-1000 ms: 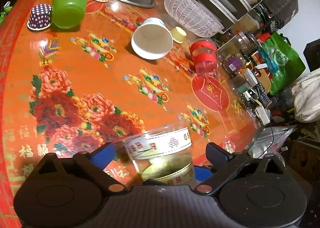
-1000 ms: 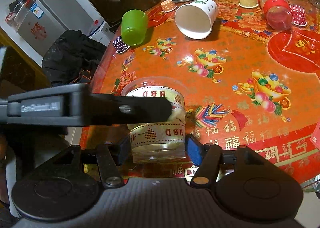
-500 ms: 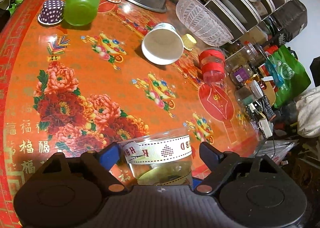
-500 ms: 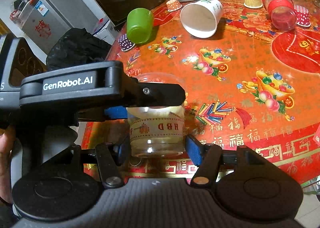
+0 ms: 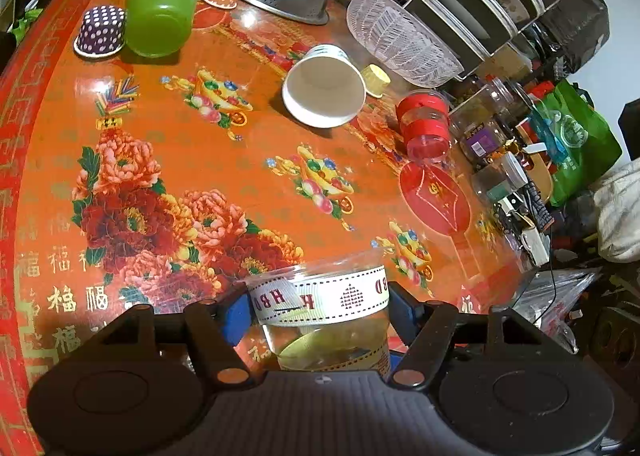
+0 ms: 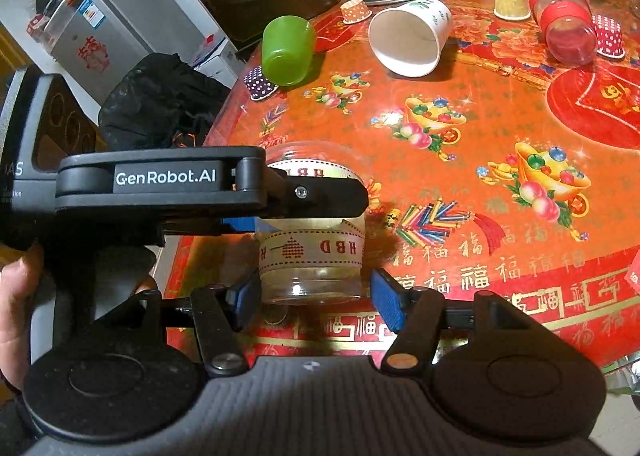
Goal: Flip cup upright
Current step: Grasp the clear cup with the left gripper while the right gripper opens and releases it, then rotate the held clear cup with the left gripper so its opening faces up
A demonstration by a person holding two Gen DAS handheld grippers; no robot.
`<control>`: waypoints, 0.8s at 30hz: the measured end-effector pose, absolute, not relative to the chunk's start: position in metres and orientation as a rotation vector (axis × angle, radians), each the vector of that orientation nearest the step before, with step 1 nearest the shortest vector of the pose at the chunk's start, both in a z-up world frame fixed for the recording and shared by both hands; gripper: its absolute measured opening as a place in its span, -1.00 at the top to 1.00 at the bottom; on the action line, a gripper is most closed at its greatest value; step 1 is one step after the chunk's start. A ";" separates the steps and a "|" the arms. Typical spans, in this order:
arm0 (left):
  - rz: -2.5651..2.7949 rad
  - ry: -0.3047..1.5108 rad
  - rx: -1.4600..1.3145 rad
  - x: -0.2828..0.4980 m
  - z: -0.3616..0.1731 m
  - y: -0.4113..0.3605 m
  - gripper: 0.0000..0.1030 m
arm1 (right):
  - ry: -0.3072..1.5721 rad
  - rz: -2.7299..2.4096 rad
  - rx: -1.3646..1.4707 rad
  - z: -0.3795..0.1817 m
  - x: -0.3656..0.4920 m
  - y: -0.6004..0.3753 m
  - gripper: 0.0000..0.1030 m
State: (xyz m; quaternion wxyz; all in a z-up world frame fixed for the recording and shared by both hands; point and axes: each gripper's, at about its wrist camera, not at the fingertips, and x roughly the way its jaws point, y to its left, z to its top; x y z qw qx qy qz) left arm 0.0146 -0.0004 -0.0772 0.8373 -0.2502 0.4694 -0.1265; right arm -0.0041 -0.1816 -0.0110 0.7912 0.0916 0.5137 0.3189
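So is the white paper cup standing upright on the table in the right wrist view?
No, the white paper cup lies on its side on the table, its open mouth facing the camera.

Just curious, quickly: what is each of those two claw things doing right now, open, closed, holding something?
Left gripper: shut on the clear ribboned cup.
Right gripper: open, fingers either side of the cup's base, not clamping it.

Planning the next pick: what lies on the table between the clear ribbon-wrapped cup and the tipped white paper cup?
Nothing: only bare orange floral tablecloth between the clear ribbon-wrapped cup and the tipped white paper cup, seen in both wrist views.
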 end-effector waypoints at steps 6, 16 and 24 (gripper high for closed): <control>-0.249 0.983 -0.501 0.016 -0.075 0.002 -0.37 | 1.064 0.677 0.204 -0.002 -0.011 -0.196 -0.36; -0.229 0.846 -0.358 0.005 -0.057 -0.003 -0.36 | 0.974 0.614 0.284 0.010 -0.016 -0.233 -0.56; -0.067 0.361 -0.103 -0.054 -0.038 -0.019 -0.36 | 0.824 0.493 0.280 0.005 -0.019 -0.250 -0.93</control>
